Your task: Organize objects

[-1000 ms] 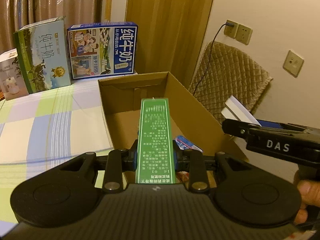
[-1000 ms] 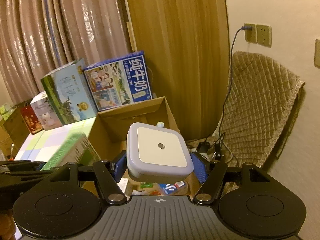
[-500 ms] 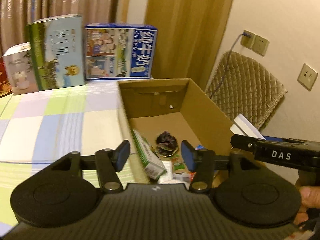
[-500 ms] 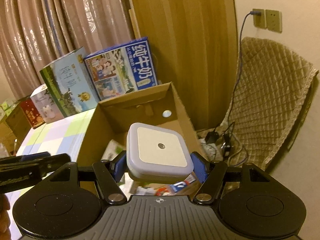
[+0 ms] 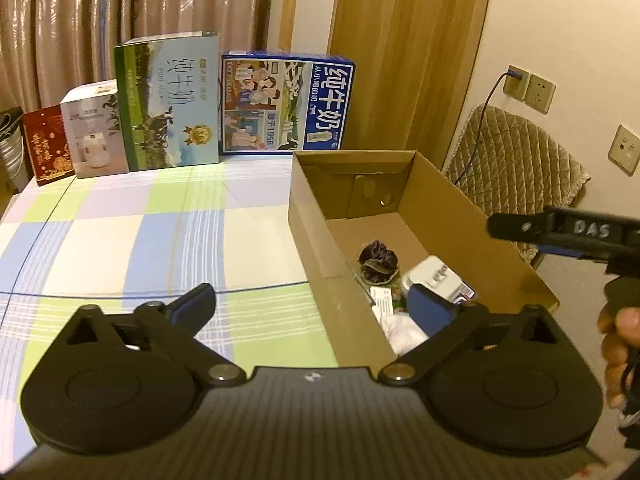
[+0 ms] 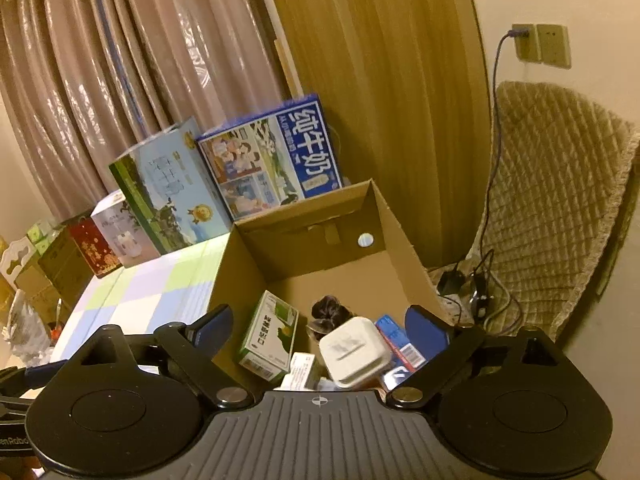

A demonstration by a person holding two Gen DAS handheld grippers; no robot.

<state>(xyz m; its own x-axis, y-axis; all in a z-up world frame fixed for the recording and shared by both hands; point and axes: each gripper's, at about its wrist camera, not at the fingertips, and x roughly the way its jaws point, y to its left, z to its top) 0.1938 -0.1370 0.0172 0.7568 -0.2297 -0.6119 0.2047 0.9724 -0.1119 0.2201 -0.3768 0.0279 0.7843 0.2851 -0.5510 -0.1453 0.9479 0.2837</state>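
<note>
An open cardboard carton stands on the table's right end. In it lie a green medicine box, a dark scrunchie, a white square night light and a blue-and-red packet. My left gripper hovers at the carton's near left corner; its jaws are opening wide with nothing between them. My right gripper hangs over the carton, jaws opening. The night light lies blurred below them, free of the pads. The right gripper's body shows at the carton's right side.
A blue milk carton, a green one, a white box and a red box line the back of the checked tablecloth. A quilted chair and a plugged-in wall socket stand to the right.
The left gripper let go of the green box, which now lies in the carton, then opened wide and swung left. The right gripper opened and the night light dropped into the carton.
</note>
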